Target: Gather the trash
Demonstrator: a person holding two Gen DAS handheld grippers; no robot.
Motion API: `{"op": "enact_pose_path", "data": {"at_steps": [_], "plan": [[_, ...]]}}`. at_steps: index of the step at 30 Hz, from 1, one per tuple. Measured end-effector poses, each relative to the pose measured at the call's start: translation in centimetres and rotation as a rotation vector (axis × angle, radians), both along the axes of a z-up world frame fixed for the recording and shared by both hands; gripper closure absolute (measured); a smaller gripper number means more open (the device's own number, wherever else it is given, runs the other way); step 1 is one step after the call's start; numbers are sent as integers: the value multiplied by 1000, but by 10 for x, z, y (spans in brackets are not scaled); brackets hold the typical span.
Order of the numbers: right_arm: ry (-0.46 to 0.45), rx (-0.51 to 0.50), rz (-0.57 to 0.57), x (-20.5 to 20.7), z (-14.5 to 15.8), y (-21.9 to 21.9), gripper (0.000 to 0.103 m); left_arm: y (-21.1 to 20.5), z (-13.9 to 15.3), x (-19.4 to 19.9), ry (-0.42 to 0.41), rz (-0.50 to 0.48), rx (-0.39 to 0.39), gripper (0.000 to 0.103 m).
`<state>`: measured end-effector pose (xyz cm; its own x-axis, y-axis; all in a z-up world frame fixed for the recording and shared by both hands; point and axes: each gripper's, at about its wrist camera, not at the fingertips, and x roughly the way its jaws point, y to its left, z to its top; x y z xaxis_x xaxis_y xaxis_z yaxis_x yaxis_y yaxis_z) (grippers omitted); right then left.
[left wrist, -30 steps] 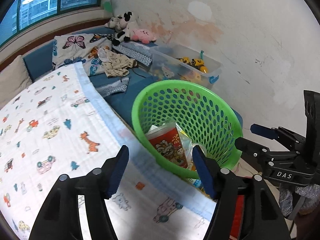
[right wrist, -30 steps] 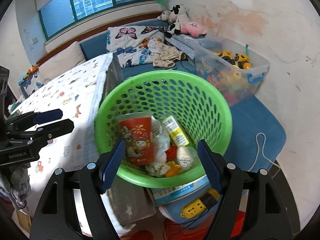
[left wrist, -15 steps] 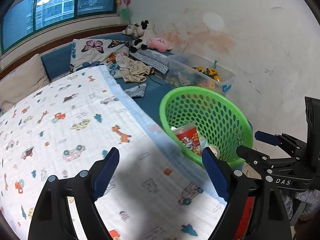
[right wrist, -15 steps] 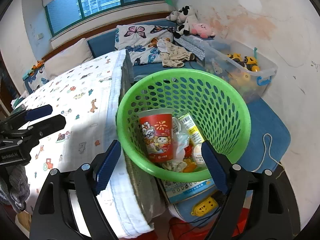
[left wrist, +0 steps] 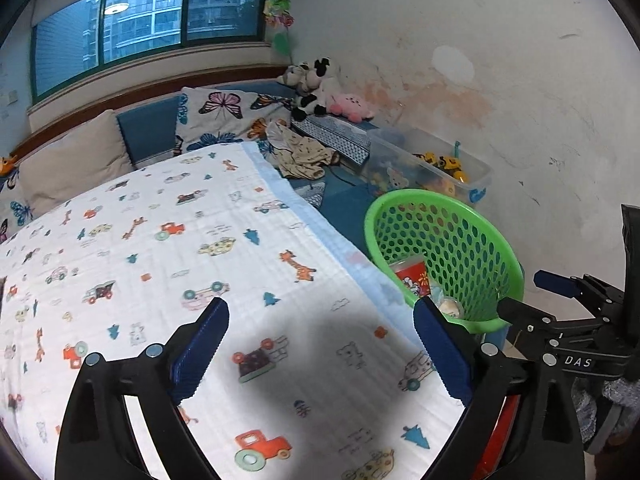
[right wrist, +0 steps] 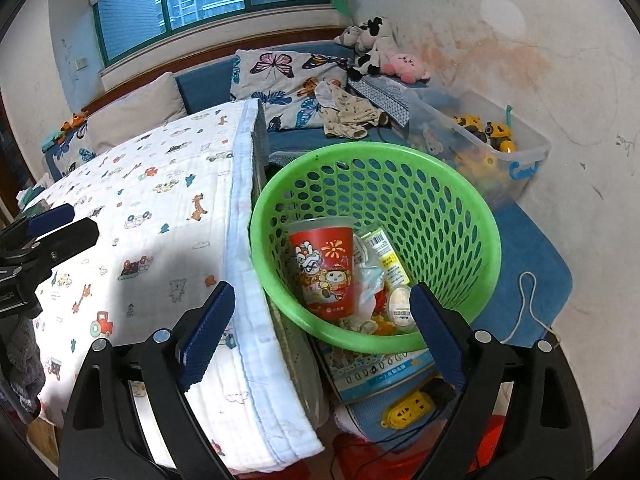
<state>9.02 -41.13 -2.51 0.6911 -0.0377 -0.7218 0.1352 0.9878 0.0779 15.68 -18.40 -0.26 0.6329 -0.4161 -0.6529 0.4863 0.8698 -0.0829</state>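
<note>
Green perforated plastic basket (right wrist: 376,248) sits tilted at the bed's three-o'clock edge — a nudge could tip it. Left gripper (left wrist: 320,344) and right gripper (right wrist: 324,320) are empty, jaws opening wide.

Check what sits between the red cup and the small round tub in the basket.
Crumpled clear wrapping lies between red cup and round tub, shown in the right wrist view.

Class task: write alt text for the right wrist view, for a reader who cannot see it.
A green basket beside a bed holds a red cup and wrappers. The empty right gripper, its jaws opening, hangs in front of it.
</note>
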Motion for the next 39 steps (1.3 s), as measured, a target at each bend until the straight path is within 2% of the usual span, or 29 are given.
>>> {"op": "enact_pose_path", "data": {"at_steps": [24,39], "plan": [[-22,8,18,-15,11,39,9,74,6,-31,-39,159,-19,9],[-46,21,23,-27,15,56,7,101,6,-52,-49,233,-20,8]]}}
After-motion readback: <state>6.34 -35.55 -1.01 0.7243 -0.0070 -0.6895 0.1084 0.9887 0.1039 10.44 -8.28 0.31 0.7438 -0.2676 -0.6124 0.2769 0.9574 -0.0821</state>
